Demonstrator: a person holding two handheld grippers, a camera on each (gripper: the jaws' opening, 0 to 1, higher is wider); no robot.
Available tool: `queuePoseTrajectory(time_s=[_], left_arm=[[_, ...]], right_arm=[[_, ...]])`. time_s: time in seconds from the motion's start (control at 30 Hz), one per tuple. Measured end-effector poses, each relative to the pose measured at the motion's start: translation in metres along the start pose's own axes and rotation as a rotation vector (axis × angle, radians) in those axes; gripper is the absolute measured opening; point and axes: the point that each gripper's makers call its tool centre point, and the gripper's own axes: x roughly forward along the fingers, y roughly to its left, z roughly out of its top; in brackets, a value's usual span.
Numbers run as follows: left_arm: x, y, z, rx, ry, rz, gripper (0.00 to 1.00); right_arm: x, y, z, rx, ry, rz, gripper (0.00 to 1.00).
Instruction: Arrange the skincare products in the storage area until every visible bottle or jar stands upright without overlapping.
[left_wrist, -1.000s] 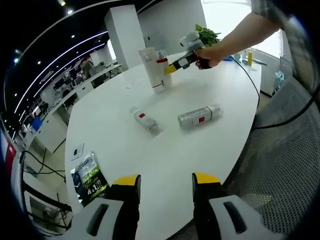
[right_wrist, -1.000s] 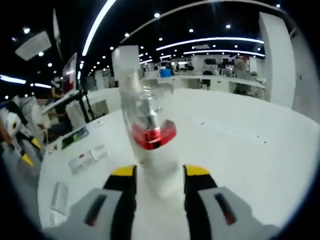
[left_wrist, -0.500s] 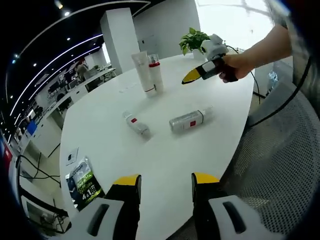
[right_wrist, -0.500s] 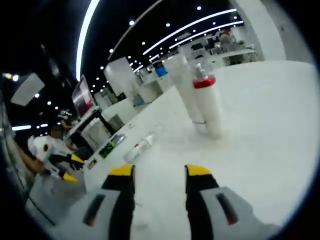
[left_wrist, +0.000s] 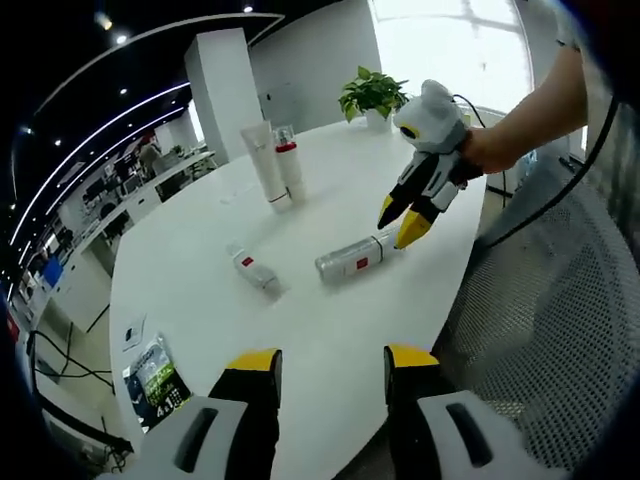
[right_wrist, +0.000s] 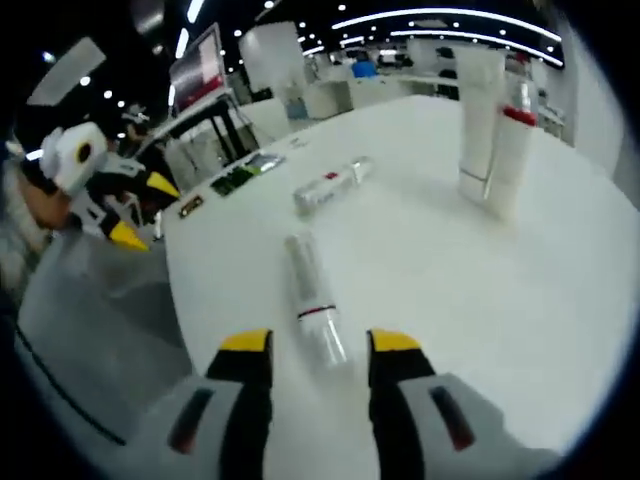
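Clear, likely light and slippery bottle (right_wrist: 313, 297) lies just ahead of your right gripper (right_wrist: 318, 355), jaws apart; grip mid-body.

Open-plan office: rows of desks (left_wrist: 150, 185), strip ceiling lights (left_wrist: 95, 130), white meeting table (left_wrist: 200, 270), potted plant (left_wrist: 370, 95).
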Motion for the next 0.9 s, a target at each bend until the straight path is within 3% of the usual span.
queuePoseTrajectory(time_s=[0.07, 0.4, 0.43, 0.53, 0.6, 0.77, 0.87, 0.9], left_arm=[[-0.001, -0.001, 0.002, 0.01, -0.01, -0.003, 0.42], [0.001, -0.001, -0.001, 0.028, 0.004, -0.004, 0.42], [0.001, -0.001, -0.003, 0.024, 0.012, -0.005, 0.42], [0.001, 0.001, -0.002, 0.021, 0.009, 0.006, 0.42], [0.001, 0.005, -0.004, 0.012, 0.017, 0.017, 0.42], [0.0, 0.012, -0.006, 0.013, 0.027, 0.056, 0.42], [-0.002, 0.017, -0.006, 0.008, 0.02, 0.081, 0.42], [-0.002, 0.018, -0.006, 0.011, 0.022, 0.085, 0.42]], right_arm=[[0.002, 0.0, -0.005, -0.037, 0.034, -0.019, 0.33], [0.01, -0.003, -0.012, -0.075, 0.085, -0.06, 0.25], [0.012, -0.004, -0.011, -0.12, 0.09, -0.061, 0.23], [0.014, -0.004, -0.008, -0.12, 0.101, -0.042, 0.19], [0.016, -0.008, -0.007, -0.165, 0.117, -0.055, 0.18], [0.019, 0.0, 0.0, -0.151, 0.144, -0.015, 0.17], [0.018, 0.013, 0.006, -0.205, 0.165, 0.05, 0.17], [0.018, 0.017, 0.011, -0.267, 0.174, 0.062, 0.17]])
